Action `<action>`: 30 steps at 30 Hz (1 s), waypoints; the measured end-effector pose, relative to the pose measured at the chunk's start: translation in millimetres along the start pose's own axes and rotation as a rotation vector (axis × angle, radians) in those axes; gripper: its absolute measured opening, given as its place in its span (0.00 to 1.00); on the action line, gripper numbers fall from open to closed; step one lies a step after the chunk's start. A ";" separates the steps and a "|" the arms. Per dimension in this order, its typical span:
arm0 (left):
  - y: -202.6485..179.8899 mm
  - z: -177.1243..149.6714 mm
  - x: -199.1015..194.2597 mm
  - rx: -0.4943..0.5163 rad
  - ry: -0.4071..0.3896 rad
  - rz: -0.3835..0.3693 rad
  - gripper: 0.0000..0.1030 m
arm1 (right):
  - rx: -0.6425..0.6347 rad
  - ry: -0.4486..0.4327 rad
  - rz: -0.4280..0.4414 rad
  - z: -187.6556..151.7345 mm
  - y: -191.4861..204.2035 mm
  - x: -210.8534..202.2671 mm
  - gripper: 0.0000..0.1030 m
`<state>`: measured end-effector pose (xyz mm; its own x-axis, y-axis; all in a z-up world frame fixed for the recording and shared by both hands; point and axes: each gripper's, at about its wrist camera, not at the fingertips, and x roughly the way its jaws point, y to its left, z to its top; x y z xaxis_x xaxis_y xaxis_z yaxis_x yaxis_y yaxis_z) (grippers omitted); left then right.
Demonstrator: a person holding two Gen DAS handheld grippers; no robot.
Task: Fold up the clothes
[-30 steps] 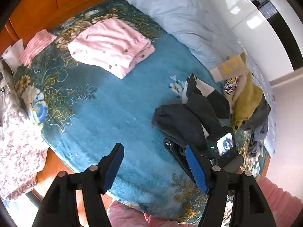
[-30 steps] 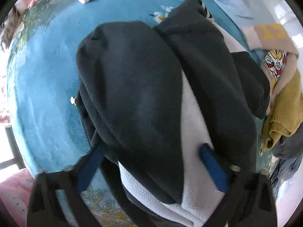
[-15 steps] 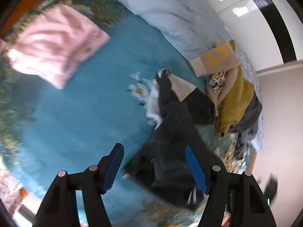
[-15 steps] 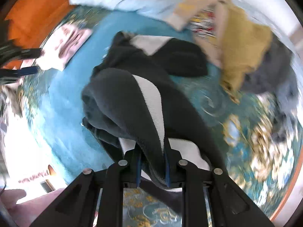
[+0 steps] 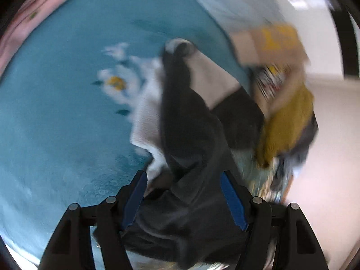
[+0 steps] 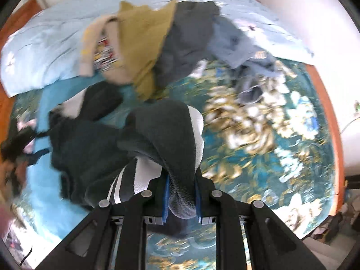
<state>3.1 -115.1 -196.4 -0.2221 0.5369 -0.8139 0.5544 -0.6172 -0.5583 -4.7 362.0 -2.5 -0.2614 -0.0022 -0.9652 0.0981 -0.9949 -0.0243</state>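
Gripping a thick fold of the dark grey fleece garment (image 6: 175, 148), the right gripper (image 6: 181, 199) has its 2 blue pads nearly together w/ the cloth bunched tight between them. Its jaws have just been closing, garment between them. The fleece has white panels and thin white stripes near the pinch; the rest trails off to the left across the blue floral blanket (image 6: 258, 148) on the bed.

The left gripper (image 5: 183, 199) stands wide apart, approx as wide as its frame allows, pointing steeply down over another part of the same garment (image 5: 191, 135). Cloth lies between the 2 blue pads in that view, but neither pad presses on it; gap shows on both sides. View is motion-blurred, so I can't tell if the tips touch the fabric.

Garment sits mid-bed, 1 dark sleeve or leg w/ a white cuff stretching away towards the pale blue quilt (image 5: 229, 6).

Just beside it, on the far side, a loose heap: mustard-yellow knit (image 6: 144, 36) on top, a beige top w/ cartoon print (image 6: 105, 51) under it, grey and blue-grey pieces (image 6: 236, 42) next to those. Edge of a folded pink item (image 5: 29, 20) shows at the far left corner in the left view, well apart from the fleece. Orange wooden bed frame (image 6: 324, 103) runs along the blanket's edge.
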 end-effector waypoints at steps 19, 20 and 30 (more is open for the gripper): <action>-29.2 -3.3 47.6 0.144 0.082 0.098 0.67 | 0.597 0.222 0.540 -78.6 20.7 110.1 0.63; -28.1 -3.0 49.3 0.137 0.094 0.095 0.65 | 0.659 0.233 0.557 -85.7 25.1 126.1 0.63; -61.6 -22.2 25.0 0.205 0.060 0.070 0.13 | 0.981 0.251 0.644 -103.9 29.4 172.1 0.07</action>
<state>-18.8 -50.9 -178.8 -0.1375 0.5177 -0.8444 0.3910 -0.7549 -0.5265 52.9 342.8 -196.4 -0.2274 -0.6166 -0.7538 -0.6599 -0.4717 0.5849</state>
